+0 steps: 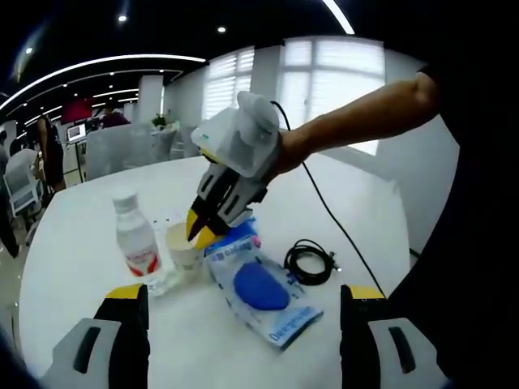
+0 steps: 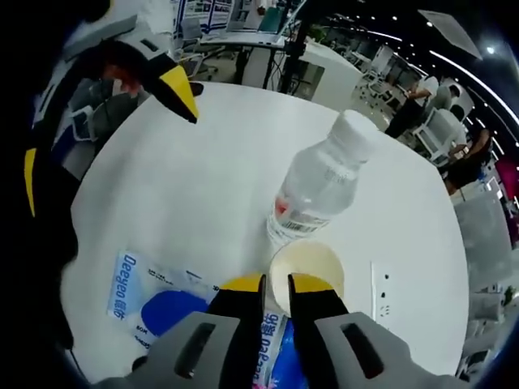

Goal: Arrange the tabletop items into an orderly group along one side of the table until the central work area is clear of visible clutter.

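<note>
Paper cup (image 2: 310,268), beside the water bottle (image 2: 323,186) and blue packet (image 1: 262,288) mid-table, has its near rim pinched by the right gripper (image 2: 276,284); left gripper (image 1: 243,293) spread wide, empty.

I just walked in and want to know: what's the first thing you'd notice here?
The right gripper, reaching down over a paper cup in the middle of the white table, its yellow tips close together at the cup's rim. A water bottle stands right beside the cup, and a packet with a blue shape lies flat on the cup's other side.
</note>
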### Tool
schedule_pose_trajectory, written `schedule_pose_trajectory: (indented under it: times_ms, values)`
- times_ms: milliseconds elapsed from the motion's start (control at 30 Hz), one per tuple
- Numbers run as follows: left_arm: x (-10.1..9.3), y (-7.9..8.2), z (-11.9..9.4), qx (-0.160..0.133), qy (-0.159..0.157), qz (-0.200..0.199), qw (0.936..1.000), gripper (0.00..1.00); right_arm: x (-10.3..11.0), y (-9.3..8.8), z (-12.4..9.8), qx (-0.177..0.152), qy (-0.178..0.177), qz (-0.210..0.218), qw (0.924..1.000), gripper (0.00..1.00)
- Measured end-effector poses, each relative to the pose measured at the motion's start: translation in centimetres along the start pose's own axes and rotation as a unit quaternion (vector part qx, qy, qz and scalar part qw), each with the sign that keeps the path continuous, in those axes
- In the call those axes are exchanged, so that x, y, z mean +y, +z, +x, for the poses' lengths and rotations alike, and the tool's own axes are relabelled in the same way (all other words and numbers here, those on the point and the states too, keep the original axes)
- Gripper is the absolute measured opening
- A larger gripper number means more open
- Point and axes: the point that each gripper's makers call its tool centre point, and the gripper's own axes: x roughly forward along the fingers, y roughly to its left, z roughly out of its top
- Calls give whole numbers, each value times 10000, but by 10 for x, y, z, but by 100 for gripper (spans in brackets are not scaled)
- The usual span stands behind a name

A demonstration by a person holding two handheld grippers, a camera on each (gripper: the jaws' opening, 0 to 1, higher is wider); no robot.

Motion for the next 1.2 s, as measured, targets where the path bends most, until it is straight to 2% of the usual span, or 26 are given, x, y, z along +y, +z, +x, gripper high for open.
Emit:
schedule_pose_trajectory:
  times_ms: [167,200,267,300,467,700,767,933,1033,1200]
  values:
    - [0,2,0,-1,12,9,10000,97,-6,6,-14,-171,-212,161,9995,16]
    - [0,3,0,-17,12,7,10000,97,-13,7,-19,-296,-413,330,9982,19]
    - [1,5,0,-40,27,-4,10000,98,-17,7,-26,-416,-572,579,9958,22]
    - [2,6,-1,-55,44,-18,10000,98,-21,7,-34,-554,-697,850,9924,24]
    - [4,8,-2,-94,90,-42,9999,99,-29,1,-54,-840,-1018,1542,9792,34]
    - [1,12,-4,-113,96,-44,9999,99,-31,-13,-75,-1079,-1298,2141,9621,44]
    - [-1,14,-5,-116,89,-25,9999,99,-29,-17,-78,-1112,-1291,2235,9597,48]
    - [-2,17,-7,-184,84,-53,9998,99,-21,-33,-83,-1053,-1214,2319,9594,54]
    - [-2,13,-6,-136,68,-44,9999,99,-19,-44,-80,-859,-1115,2104,9674,56]
    - [-4,10,-5,-116,42,-61,9999,99,-20,-64,-78,-716,-1069,2130,9685,56]
